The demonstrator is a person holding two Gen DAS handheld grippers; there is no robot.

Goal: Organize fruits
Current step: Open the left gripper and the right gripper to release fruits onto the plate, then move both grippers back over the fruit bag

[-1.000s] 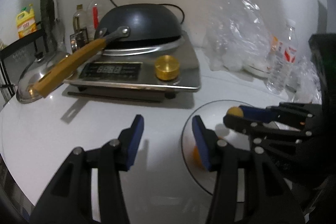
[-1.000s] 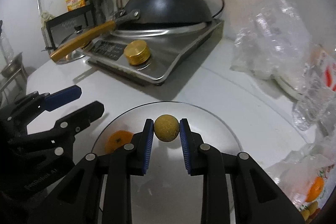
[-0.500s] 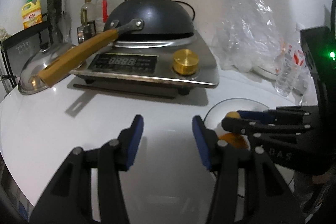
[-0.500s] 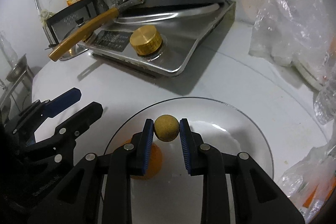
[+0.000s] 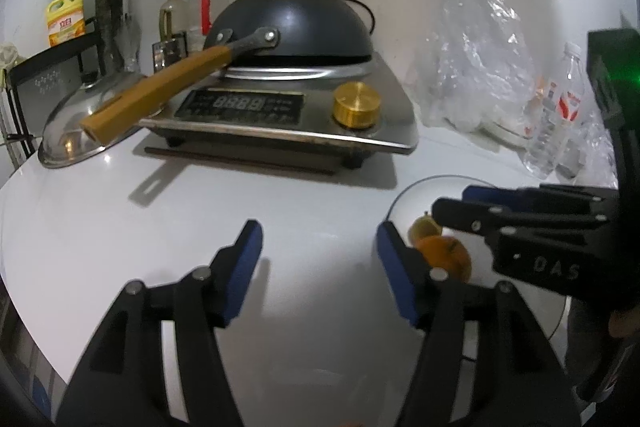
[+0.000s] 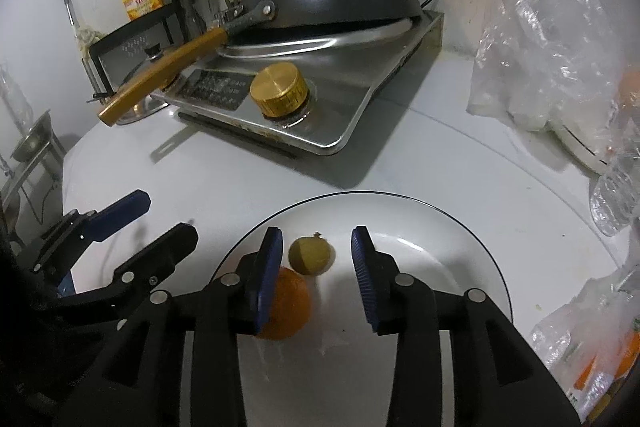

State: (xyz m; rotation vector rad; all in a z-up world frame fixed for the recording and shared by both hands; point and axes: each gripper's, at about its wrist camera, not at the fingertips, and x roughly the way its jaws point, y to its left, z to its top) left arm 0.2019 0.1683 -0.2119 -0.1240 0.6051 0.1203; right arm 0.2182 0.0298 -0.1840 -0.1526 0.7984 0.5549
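Observation:
A small yellow-green fruit (image 6: 312, 255) lies on the white plate (image 6: 460, 267), beside an orange (image 6: 290, 303). My right gripper (image 6: 317, 233) stands over the plate with its jaws opening. The small fruit sits between the blue pads, and neither pad touches it. The left finger partly hides the orange. In the left wrist view the same small fruit (image 5: 422, 227) and orange (image 5: 446, 255) show under the right gripper (image 5: 452, 201). My left gripper (image 5: 318, 231) hovers over the bare table left of the plate (image 5: 404, 195), its jaws opening with nothing between them.
An induction cooker (image 5: 280, 123) with an upturned black wok (image 5: 292, 27) stands behind, and its wooden handle (image 5: 160, 91) juts left over a steel lid (image 5: 72, 131). Clear plastic bags (image 5: 480, 67) and a water bottle (image 5: 552, 123) sit at the right. A bag holding fruit (image 6: 600, 367) lies near the plate.
The right gripper brought the small fruit down onto the plate and let go of it; its jaws now stand apart. The left gripper's jaws have widened.

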